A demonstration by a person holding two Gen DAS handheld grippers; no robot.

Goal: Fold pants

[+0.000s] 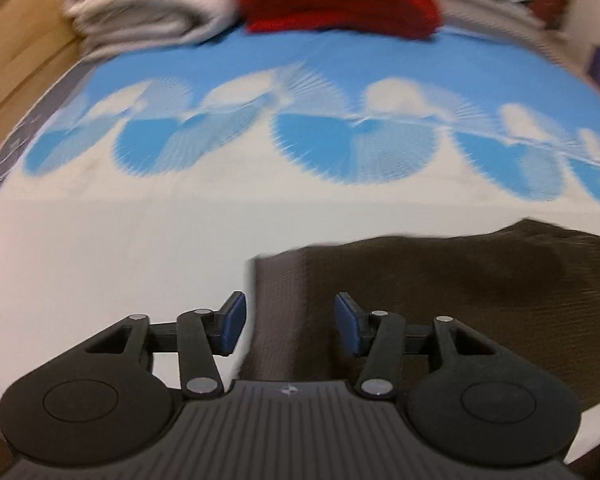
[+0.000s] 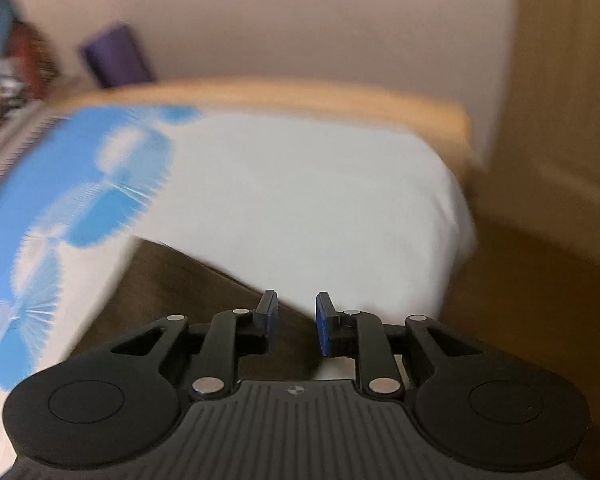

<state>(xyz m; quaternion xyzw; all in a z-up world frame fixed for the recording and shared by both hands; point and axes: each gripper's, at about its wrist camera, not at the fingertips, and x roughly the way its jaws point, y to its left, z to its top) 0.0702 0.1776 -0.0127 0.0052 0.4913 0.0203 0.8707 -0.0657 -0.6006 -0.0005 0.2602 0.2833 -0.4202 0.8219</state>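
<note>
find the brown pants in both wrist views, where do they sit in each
Left wrist: the brown pants fill the lower right, running under the open left gripper.
Right wrist: they lie at lower left centre, behind the open right gripper, nothing between its pads.
Shared landmark: the blue and white fan-print sheet, beyond the pants in the left view, left of them in the right.

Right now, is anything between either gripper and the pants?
Nothing visible. The left gripper and right gripper are both open directly above the brown pants, with no object in the gap.
</note>
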